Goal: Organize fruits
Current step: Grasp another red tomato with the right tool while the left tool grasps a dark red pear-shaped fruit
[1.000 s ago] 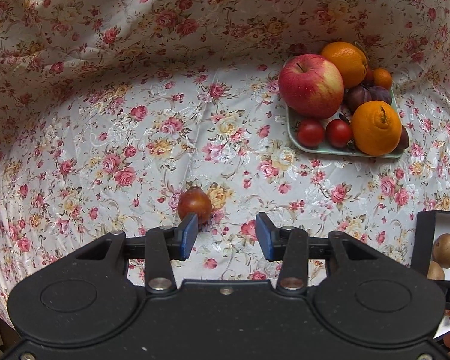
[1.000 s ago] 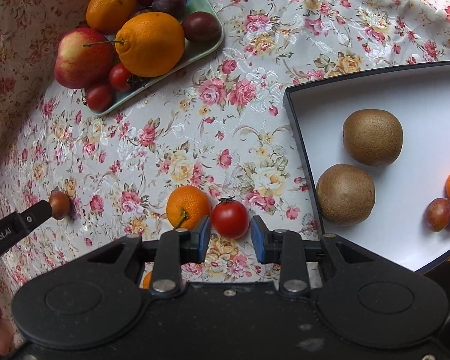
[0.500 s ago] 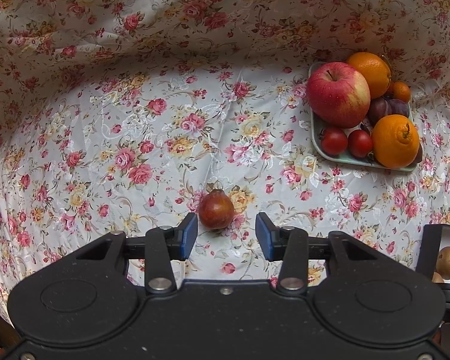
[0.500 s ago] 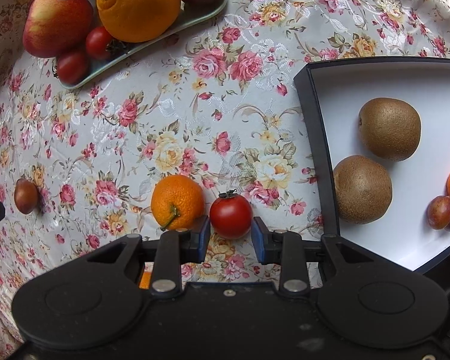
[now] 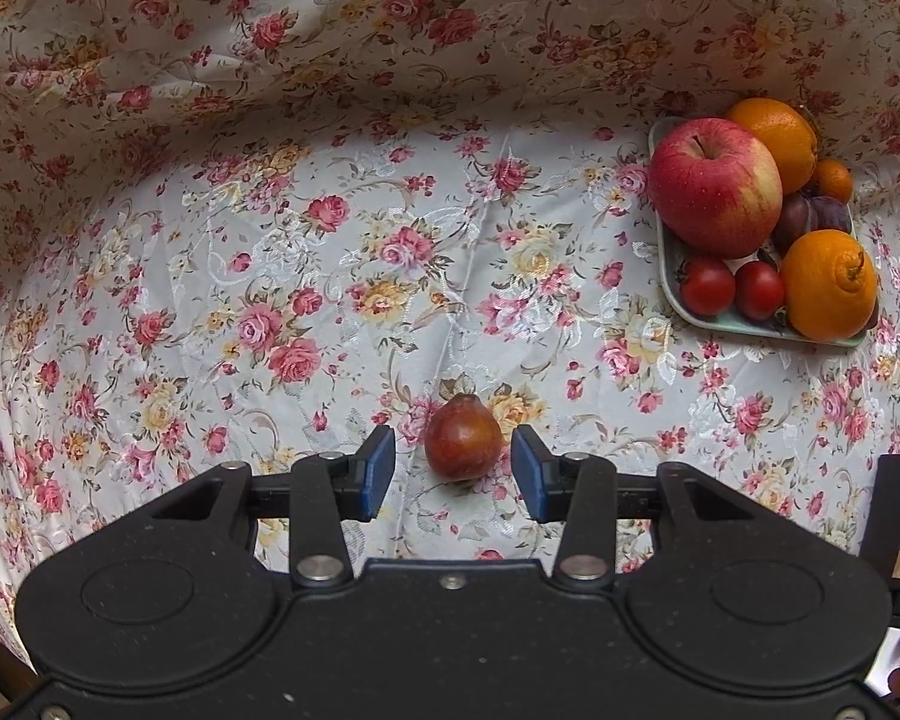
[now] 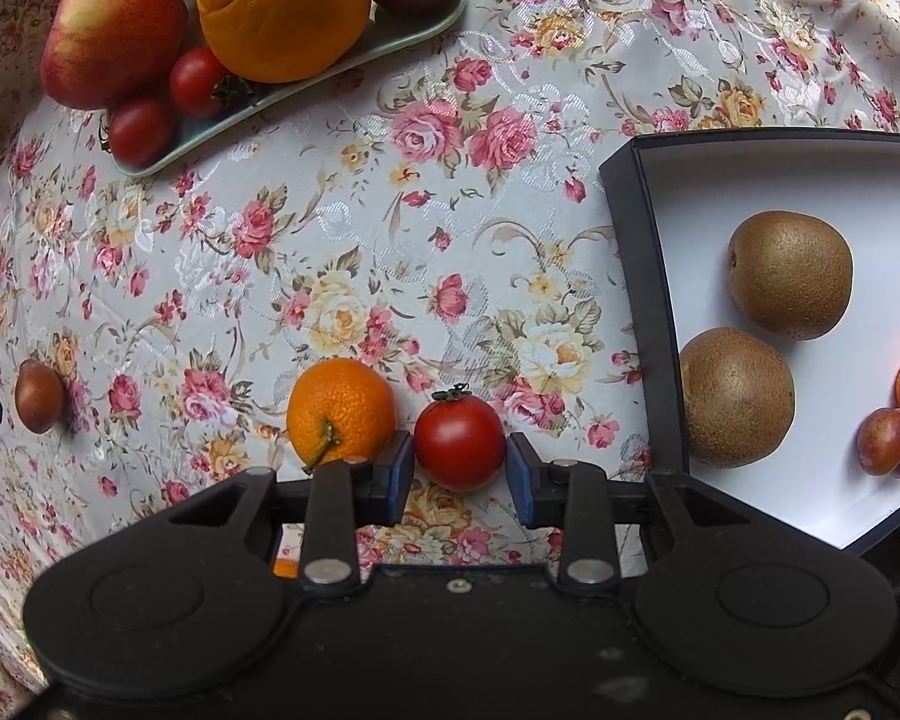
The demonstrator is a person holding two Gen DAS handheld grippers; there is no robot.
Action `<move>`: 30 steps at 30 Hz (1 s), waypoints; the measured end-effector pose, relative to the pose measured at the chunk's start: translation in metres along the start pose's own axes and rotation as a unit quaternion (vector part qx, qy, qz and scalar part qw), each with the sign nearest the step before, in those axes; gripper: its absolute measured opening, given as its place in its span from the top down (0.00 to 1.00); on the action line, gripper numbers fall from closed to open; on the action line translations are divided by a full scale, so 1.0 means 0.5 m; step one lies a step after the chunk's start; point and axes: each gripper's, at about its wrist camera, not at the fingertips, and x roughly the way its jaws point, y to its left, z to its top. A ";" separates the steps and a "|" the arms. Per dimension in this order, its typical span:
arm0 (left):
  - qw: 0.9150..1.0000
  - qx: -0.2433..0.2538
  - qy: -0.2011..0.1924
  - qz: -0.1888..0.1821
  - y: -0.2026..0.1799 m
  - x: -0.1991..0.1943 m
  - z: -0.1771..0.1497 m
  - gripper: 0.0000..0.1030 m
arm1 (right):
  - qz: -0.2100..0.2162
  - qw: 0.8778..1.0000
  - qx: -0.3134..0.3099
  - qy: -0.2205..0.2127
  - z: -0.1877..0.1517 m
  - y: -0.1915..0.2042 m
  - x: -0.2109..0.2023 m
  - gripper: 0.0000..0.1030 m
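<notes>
A small reddish-brown plum (image 5: 463, 445) lies on the flowered cloth between the blue pads of my left gripper (image 5: 453, 474), which stands open with gaps on both sides of the fruit. The same plum (image 6: 39, 395) shows at the left edge of the right wrist view. My right gripper (image 6: 459, 477) points down over a cherry tomato (image 6: 459, 441); its jaws are opening, the tomato sits between the pads and they do not press on it. A small mandarin (image 6: 340, 409) lies just left of the tomato, by the left pad.
A pale green plate (image 5: 669, 267) at the right holds an apple (image 5: 714, 186), oranges, tomatoes and dark plums. A black-rimmed white box (image 6: 645, 276) on the right holds two kiwis (image 6: 789, 273), a mandarin and plums. The cloth rises in folds behind.
The left gripper has shifted left, so the plum went from by its left pad to between both pads. The right gripper has sunk toward the tomato and its jaws have widened a little.
</notes>
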 end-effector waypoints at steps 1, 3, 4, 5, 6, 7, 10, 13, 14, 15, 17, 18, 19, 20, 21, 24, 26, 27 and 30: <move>1.000 0.000 0.001 0.000 0.001 0.005 0.001 0.49 | 0.006 1.000 0.002 -0.004 0.000 0.000 -0.006 0.66; 1.000 0.001 0.005 -0.001 0.000 0.013 0.002 0.49 | 0.020 1.000 0.003 -0.014 -0.001 0.000 -0.018 0.66; 1.000 0.002 0.008 -0.001 -0.001 0.018 0.002 0.49 | 0.028 0.999 0.004 -0.021 -0.002 0.000 -0.026 0.66; 1.000 0.004 0.010 -0.001 -0.003 0.022 0.003 0.49 | 0.036 0.999 0.004 -0.029 -0.002 0.001 -0.034 0.66; 1.000 0.006 0.011 0.001 -0.006 0.026 0.003 0.49 | 0.046 0.998 0.002 -0.037 -0.003 0.002 -0.042 0.66; 1.000 0.009 0.012 0.004 -0.009 0.030 0.003 0.49 | 0.057 0.997 0.001 -0.044 -0.003 0.004 -0.050 0.66; 1.000 0.019 0.014 0.012 -0.016 0.042 0.003 0.49 | 0.082 0.995 -0.003 -0.063 -0.006 0.010 -0.072 0.66; 0.999 0.025 0.020 0.020 -0.021 0.057 0.003 0.49 | 0.089 0.993 -0.013 -0.072 -0.008 0.022 -0.087 0.66; 0.999 0.025 0.023 0.021 -0.020 0.063 0.003 0.49 | 0.091 0.993 -0.017 -0.074 -0.009 0.025 -0.088 0.66; 0.999 0.024 0.026 0.022 -0.019 0.067 0.003 0.49 | 0.096 0.992 -0.020 -0.076 -0.009 0.028 -0.089 0.66; 0.999 0.020 0.030 0.023 -0.014 0.075 0.002 0.49 | 0.107 0.991 -0.025 -0.080 -0.012 0.039 -0.095 0.66; 0.999 0.018 0.031 0.023 -0.011 0.078 0.003 0.49 | 0.113 0.990 -0.028 -0.083 -0.015 0.041 -0.101 0.66; 0.999 0.016 0.032 0.024 -0.009 0.081 0.004 0.49 | 0.117 0.989 -0.032 -0.087 -0.017 0.042 -0.106 0.66; 0.999 0.014 0.031 0.024 -0.008 0.082 0.004 0.49 | 0.120 0.988 -0.036 -0.091 -0.019 0.045 -0.109 0.66; 0.999 0.012 0.030 0.025 -0.007 0.083 0.005 0.50 | 0.123 0.987 -0.041 -0.096 -0.021 0.049 -0.115 0.66; 0.999 0.006 0.028 0.025 -0.004 0.086 0.006 0.50 | 0.139 0.983 -0.053 -0.107 -0.027 0.053 -0.125 0.66; 0.999 0.005 0.027 0.022 -0.003 0.088 0.007 0.50 | 0.155 0.980 -0.058 -0.114 -0.029 0.054 -0.134 0.66; 0.999 0.005 0.026 0.020 -0.003 0.088 0.007 0.54 | 0.162 0.978 -0.060 -0.117 -0.030 0.055 -0.138 0.66; 1.000 0.009 0.017 0.022 -0.008 0.083 0.004 0.57 | 0.174 0.974 -0.061 -0.130 -0.033 0.053 -0.150 0.66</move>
